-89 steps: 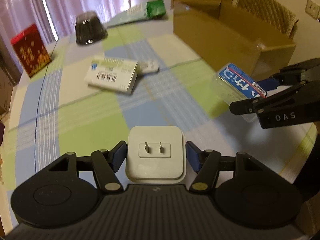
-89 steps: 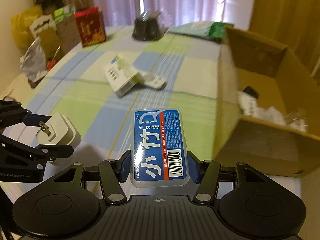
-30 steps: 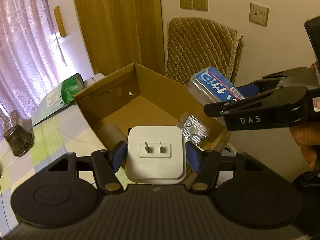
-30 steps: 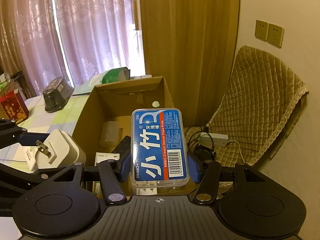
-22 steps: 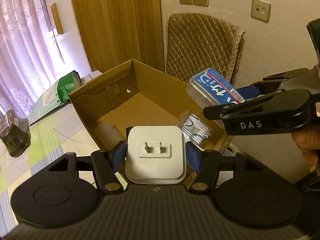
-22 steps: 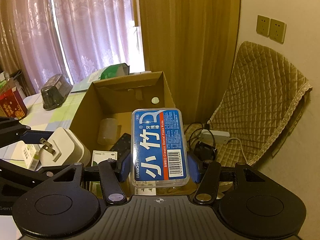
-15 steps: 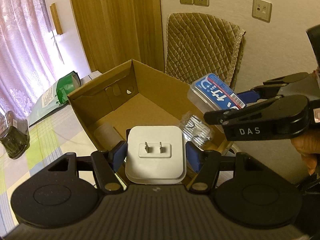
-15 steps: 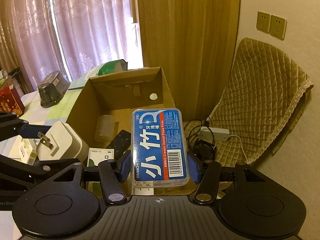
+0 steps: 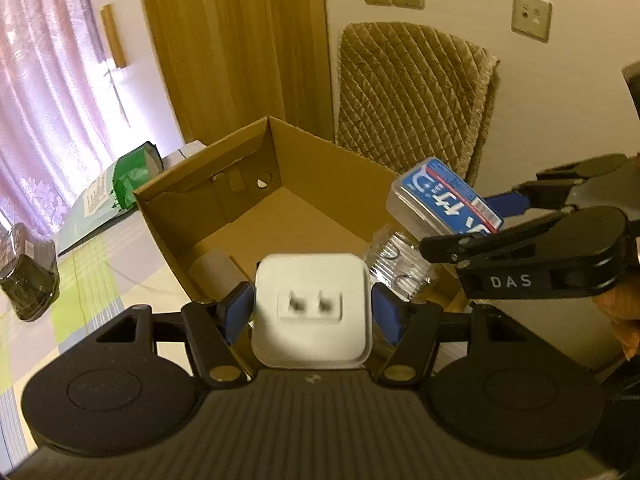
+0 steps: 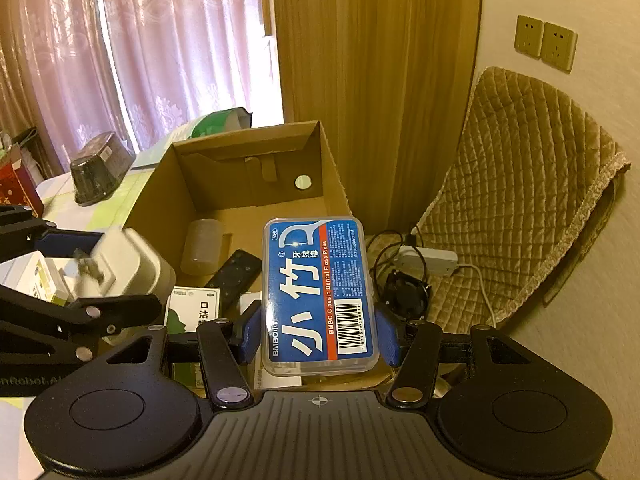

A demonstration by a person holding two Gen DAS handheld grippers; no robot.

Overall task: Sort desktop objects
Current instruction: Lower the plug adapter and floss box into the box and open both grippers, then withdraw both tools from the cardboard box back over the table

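My left gripper hovers over the near edge of the open cardboard box. The white plug adapter between its blue pads is motion-blurred, with a thin gap on each side; the jaws have parted and it is slipping out. In the right wrist view the same adapter is smeared between the left gripper's fingers. My right gripper is shut on the blue dental floss pick box, held over the cardboard box's right side.
Inside the box lie a translucent cylinder, a black remote, a white-green carton and a clear plastic pack. A quilted chair and power strip stand beyond. A dark tub sits on the tablecloth.
Both grippers carried their objects from the table to above the box. In the last half second the left jaws eased apart and the adapter began to drop; the floss box stays gripped.
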